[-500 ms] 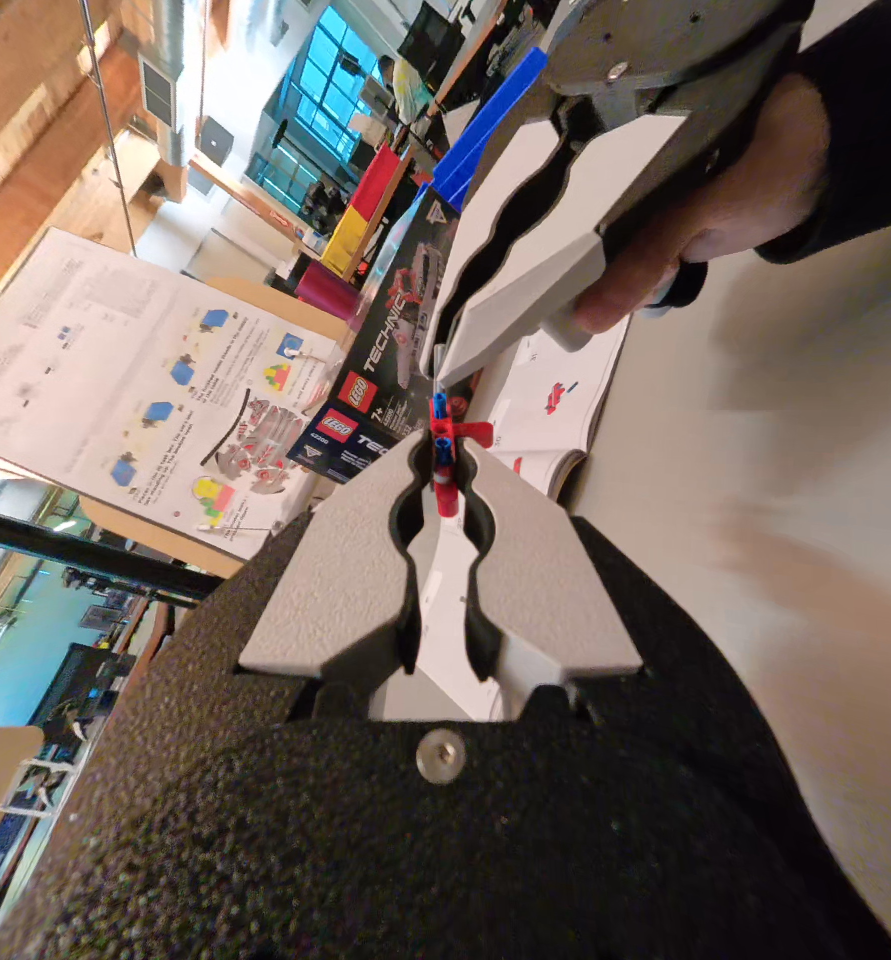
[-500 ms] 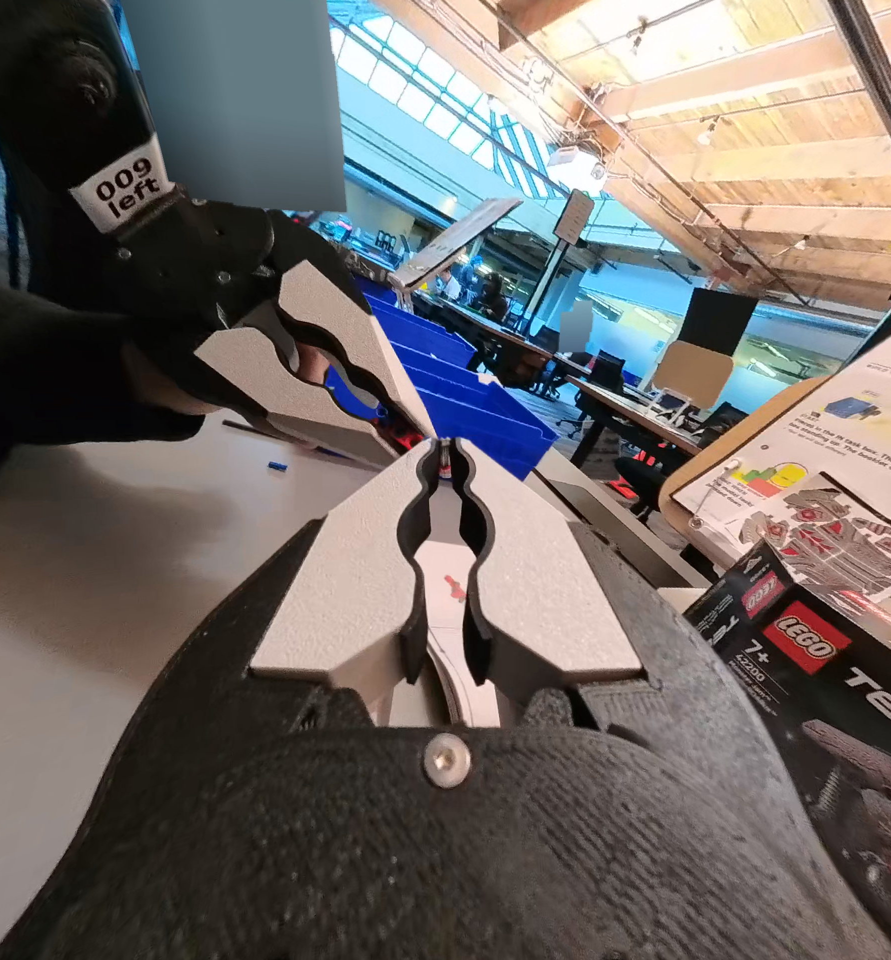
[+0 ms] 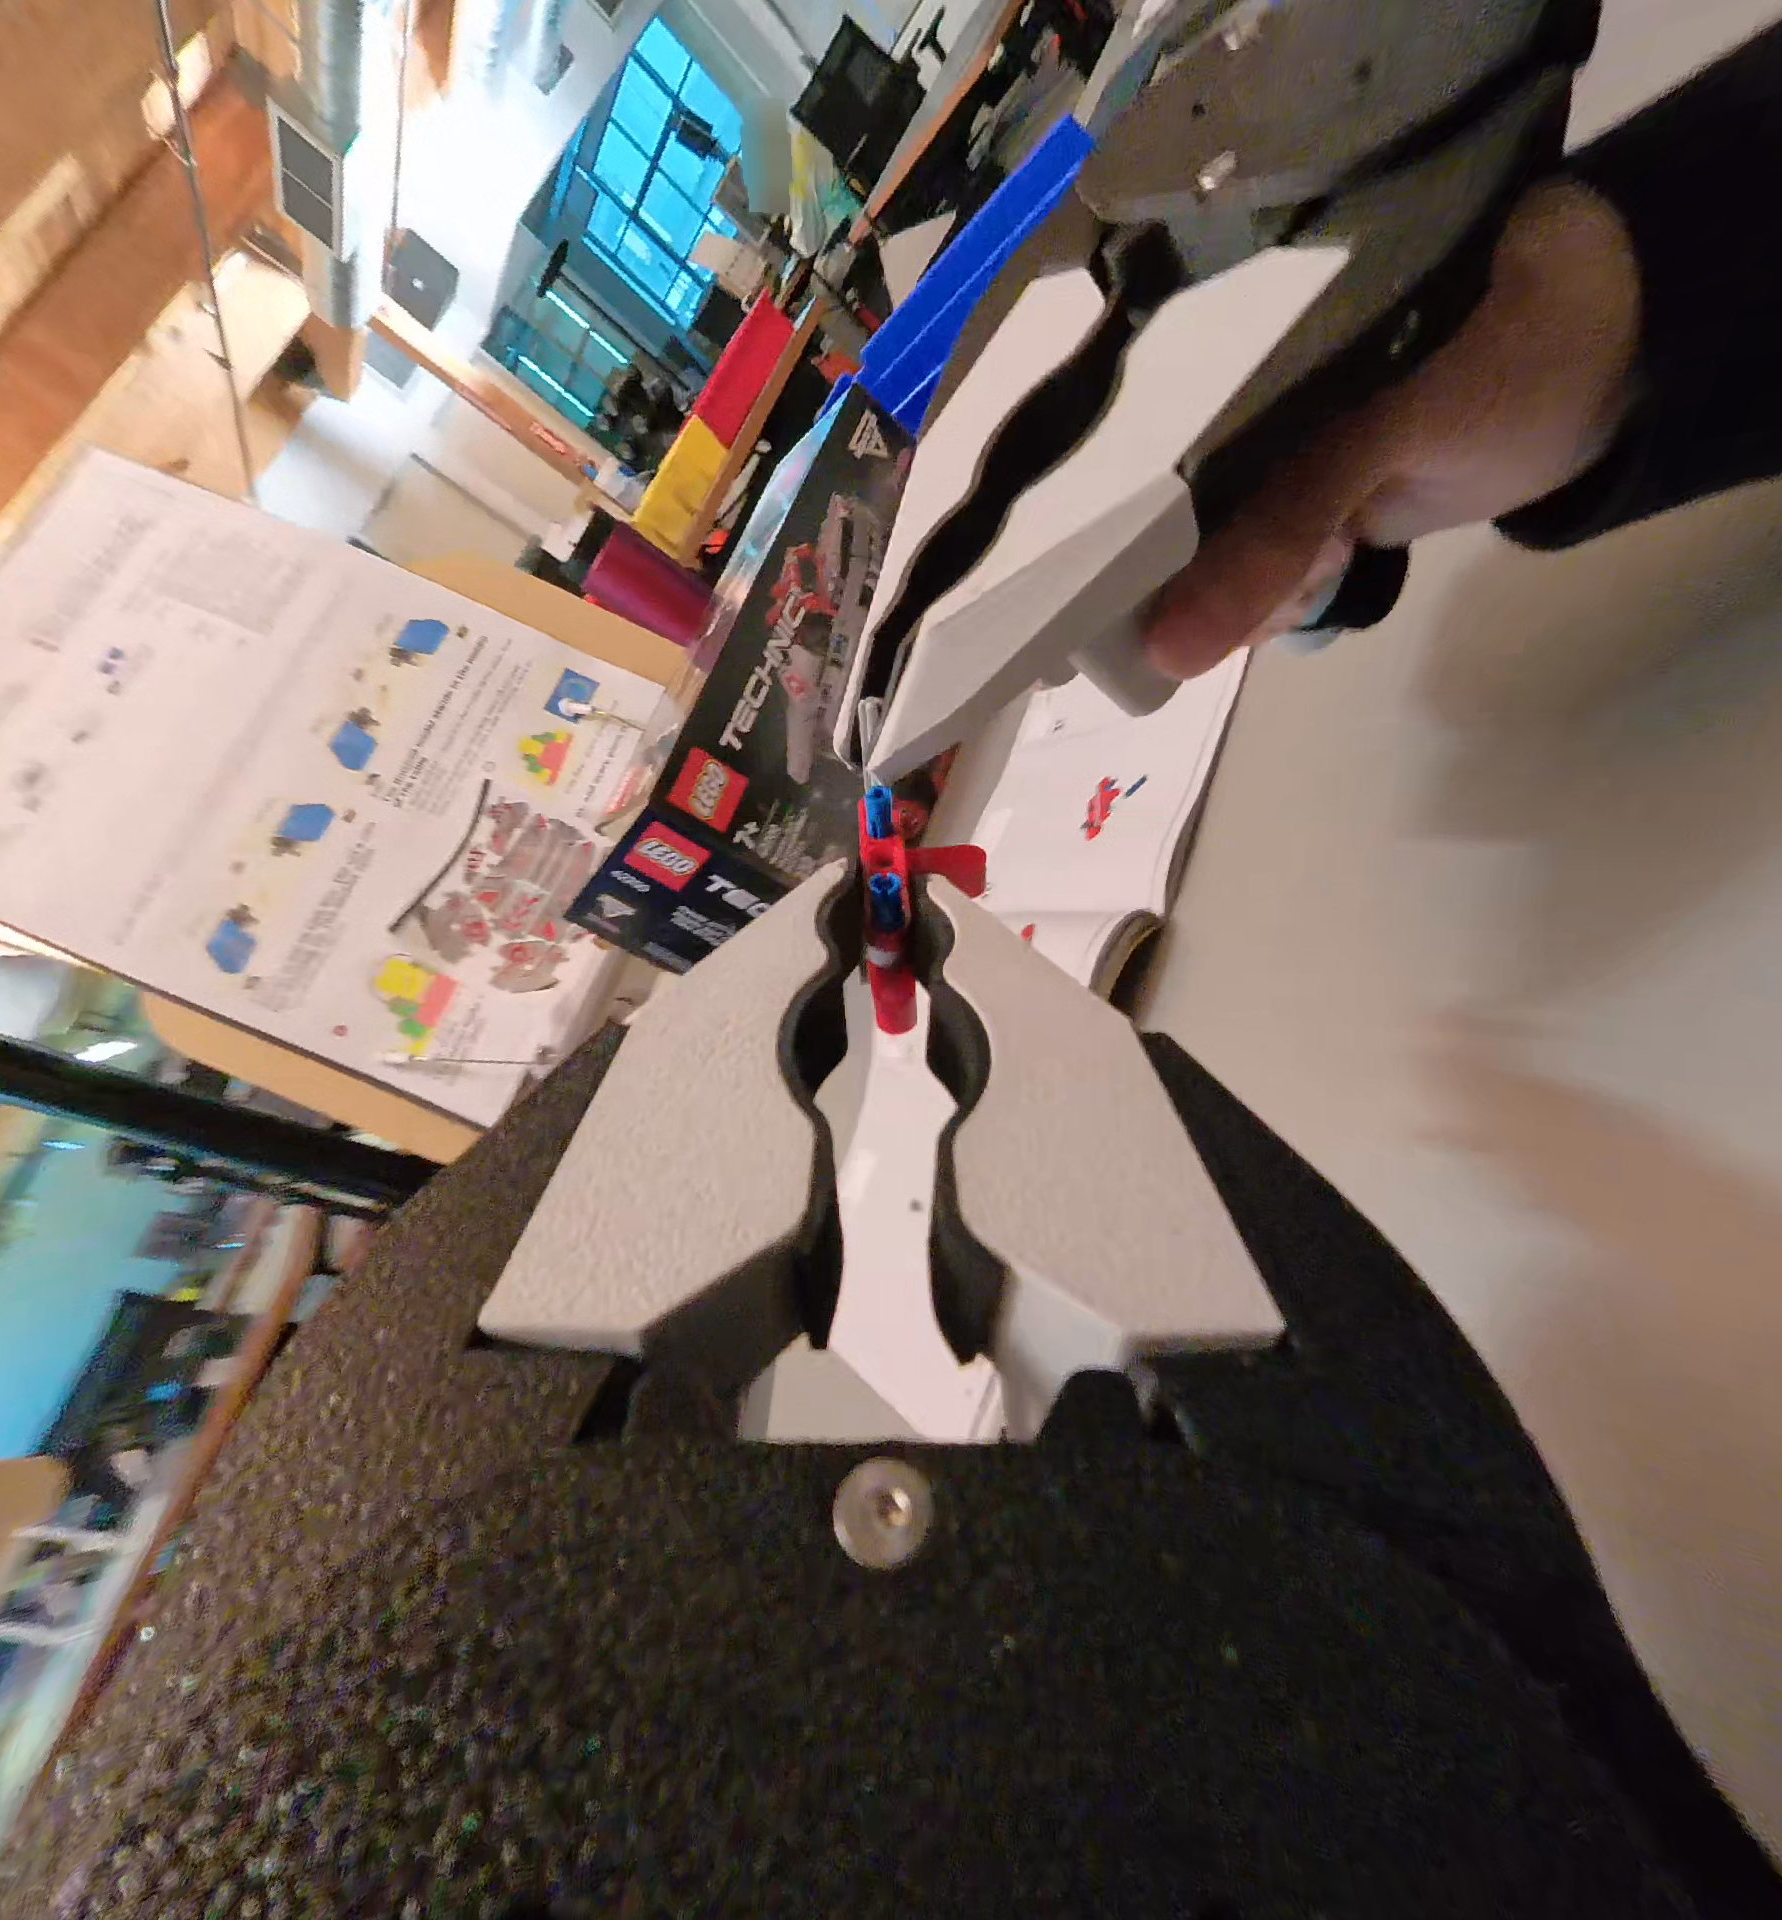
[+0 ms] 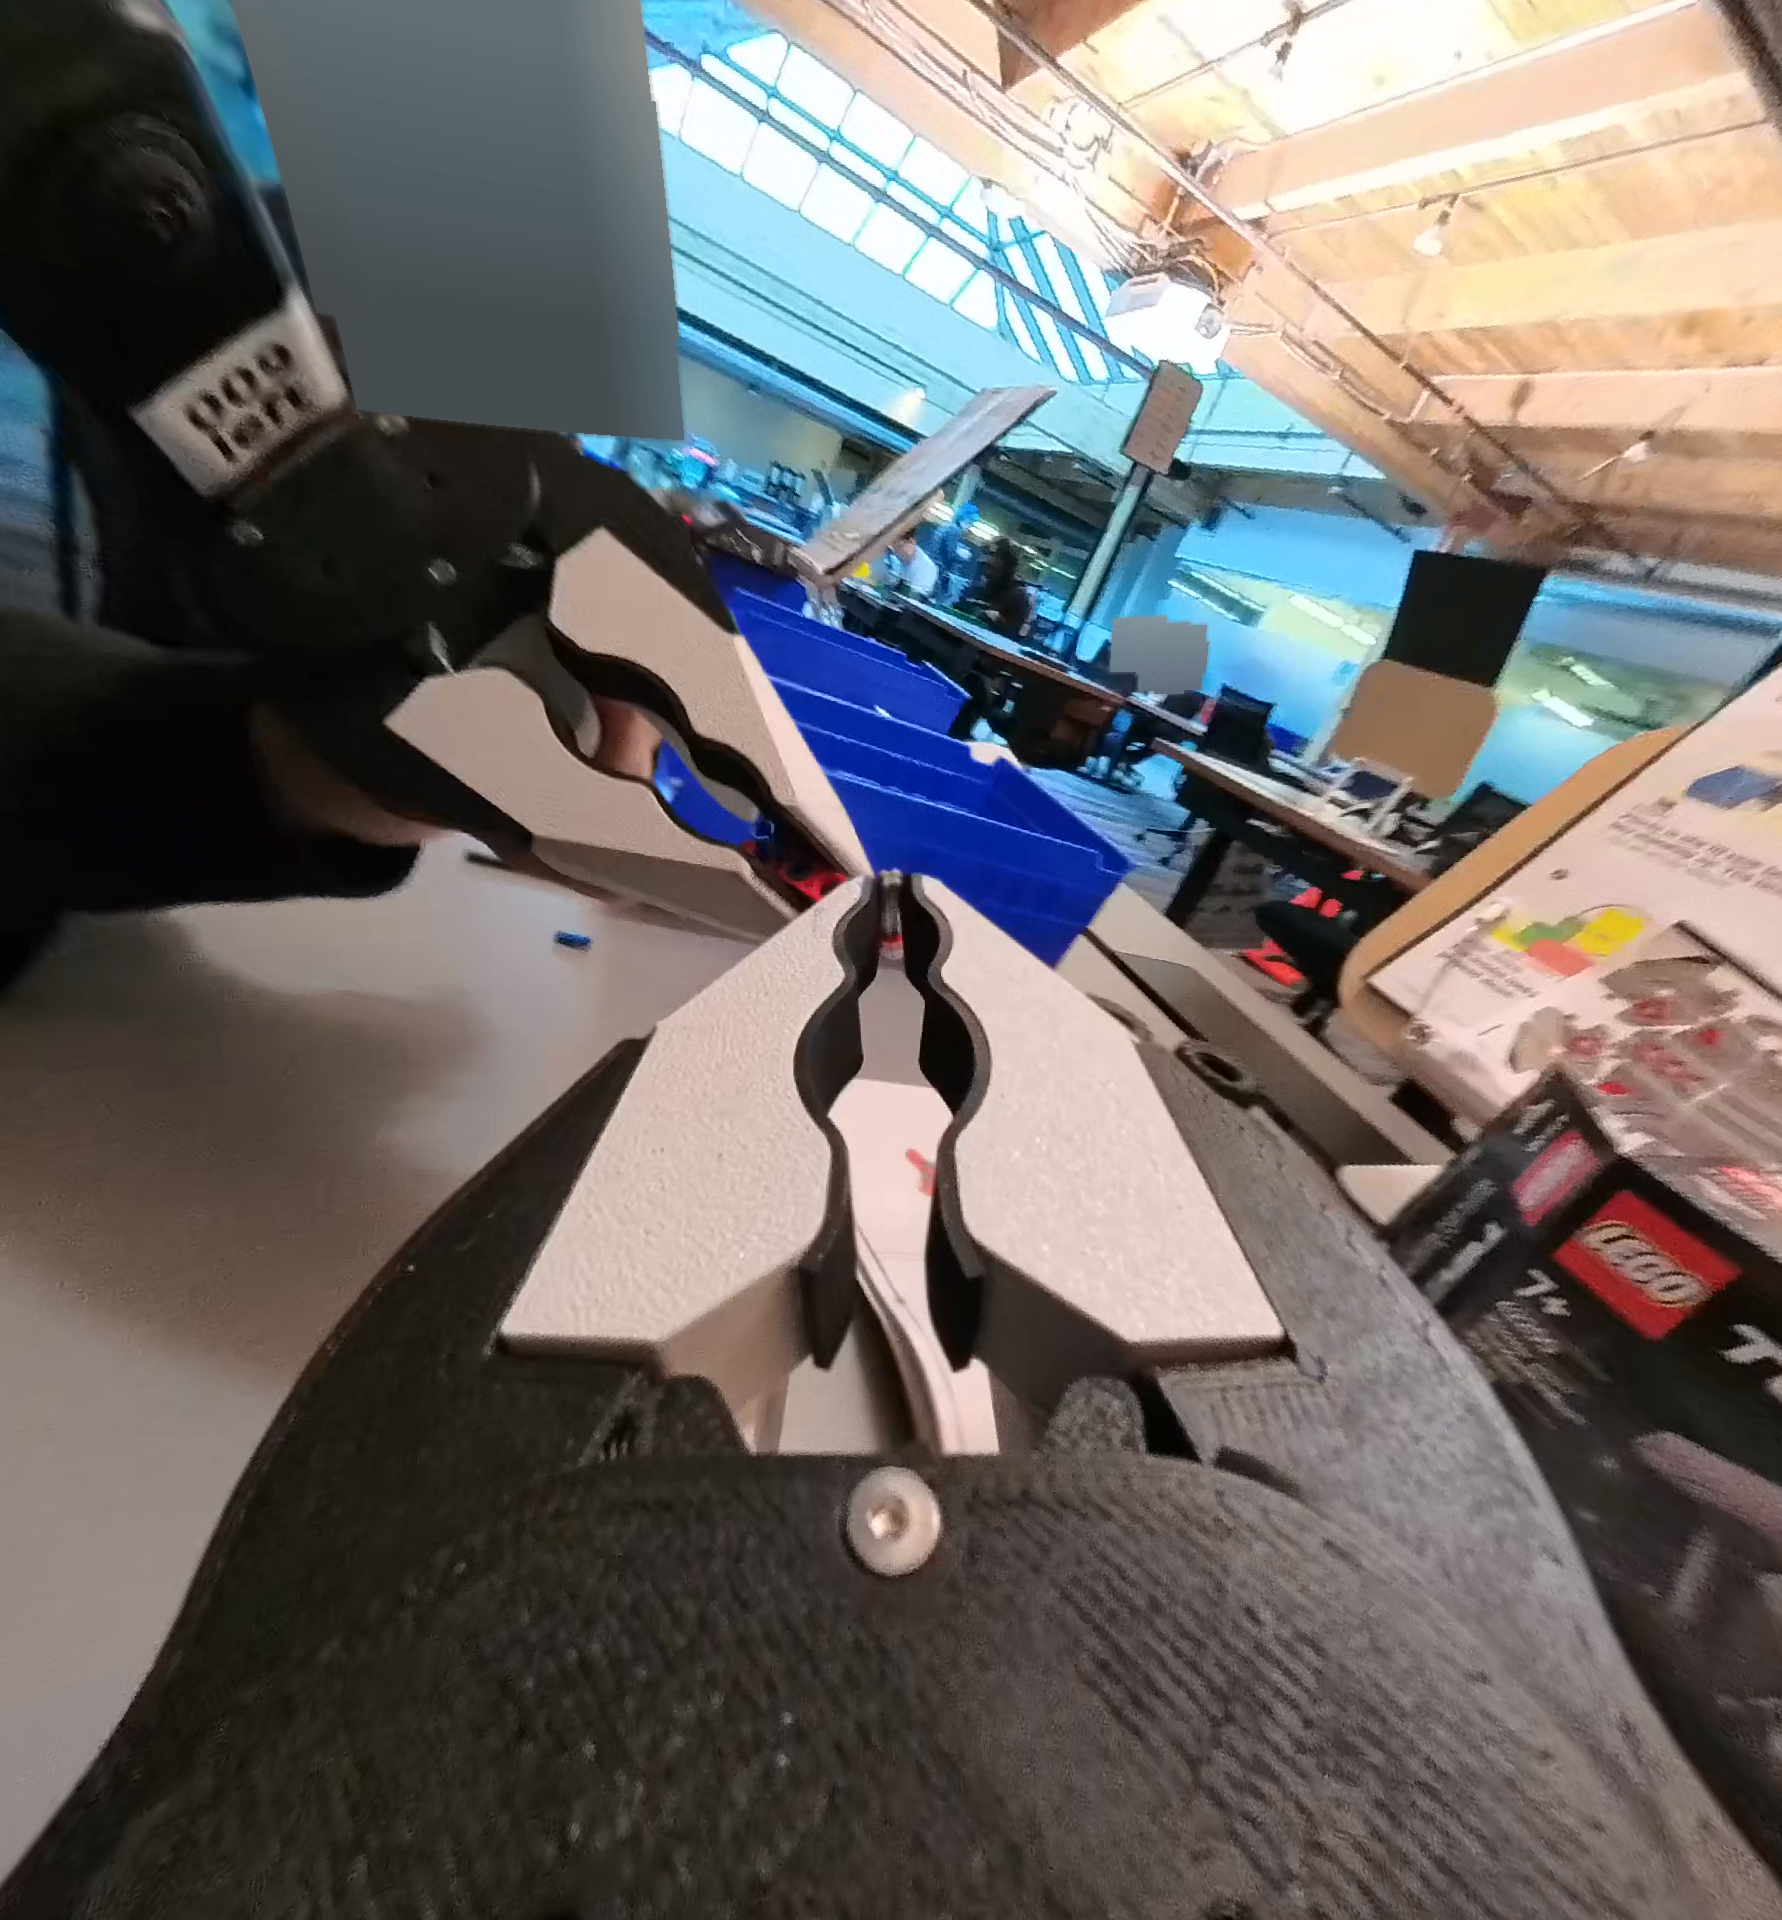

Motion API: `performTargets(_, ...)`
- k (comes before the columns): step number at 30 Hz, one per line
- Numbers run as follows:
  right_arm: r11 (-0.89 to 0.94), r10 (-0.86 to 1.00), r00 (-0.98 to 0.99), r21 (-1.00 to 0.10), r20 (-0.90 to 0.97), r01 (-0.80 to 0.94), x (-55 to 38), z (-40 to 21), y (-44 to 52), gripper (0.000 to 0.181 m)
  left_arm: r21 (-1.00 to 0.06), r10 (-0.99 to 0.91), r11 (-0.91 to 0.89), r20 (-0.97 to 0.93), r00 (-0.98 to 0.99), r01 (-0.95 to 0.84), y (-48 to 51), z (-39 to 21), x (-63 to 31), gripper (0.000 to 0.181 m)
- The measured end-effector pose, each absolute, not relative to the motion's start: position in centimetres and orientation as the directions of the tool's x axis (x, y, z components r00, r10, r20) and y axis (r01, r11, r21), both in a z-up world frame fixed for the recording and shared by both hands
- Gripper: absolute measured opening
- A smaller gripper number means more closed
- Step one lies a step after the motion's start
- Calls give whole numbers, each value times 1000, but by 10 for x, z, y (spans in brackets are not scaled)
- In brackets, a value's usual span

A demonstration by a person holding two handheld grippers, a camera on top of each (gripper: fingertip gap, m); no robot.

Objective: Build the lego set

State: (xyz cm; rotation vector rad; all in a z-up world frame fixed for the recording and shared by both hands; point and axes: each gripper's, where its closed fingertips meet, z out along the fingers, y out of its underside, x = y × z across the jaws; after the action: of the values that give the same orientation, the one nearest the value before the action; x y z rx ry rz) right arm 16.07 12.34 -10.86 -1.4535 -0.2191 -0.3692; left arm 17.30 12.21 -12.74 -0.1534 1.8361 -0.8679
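The person is bringing the two grippers tip to tip above the table point(image 3: 1489, 935) to join two small pieces — a fine fit, so the approach should probably be slow and straight along the hole axis, w/ the left hand holding steady and the right doing the pushing. The left gripper point(image 3: 882, 914) is nearly closed, pinching a red lego piece point(image 3: 887, 935) w/ blue pins at its tips; a red arm of it is sticking out to the side. The right gripper point(image 4: 892, 899) is nearly closed too, nipping a thin grey pin point(image 4: 889, 904) right at its tips — exact shape too small to tell. Its tips are sitting just beside the red piece; contact can't be confirmed. The lego box point(image 3: 762, 727) and the open booklet point(image 3: 1105, 790) are lying just behind. Any twist could likely pop the pin out of such a shallow grip.
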Motion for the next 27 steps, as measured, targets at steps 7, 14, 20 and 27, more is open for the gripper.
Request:
performTargets(7, 110, -70, 964, -958, 257, 264, 161, -109, 126, 3, -802, -576, 563, -555, -600, 201, 117, -131, 172, 5)
performTargets(14, 36, -55, 977, -977, 206, 208, 164, -120, 134, 2, -789, -570, 593, -550, -610, 157, 122, -141, 175, 5)
performTargets(20, 64, -21, 990, -988, 136, 137, 165, -123, 131, 2, -721, -522, 661, -642, -561, 210, 120, -146, 181, 5)
performTargets(27, 195, 30, 999, -981, -15, -21, 166, -105, 124, 39, -633, -476, 700, -758, -446, 329, 122, -138, 181, 5)
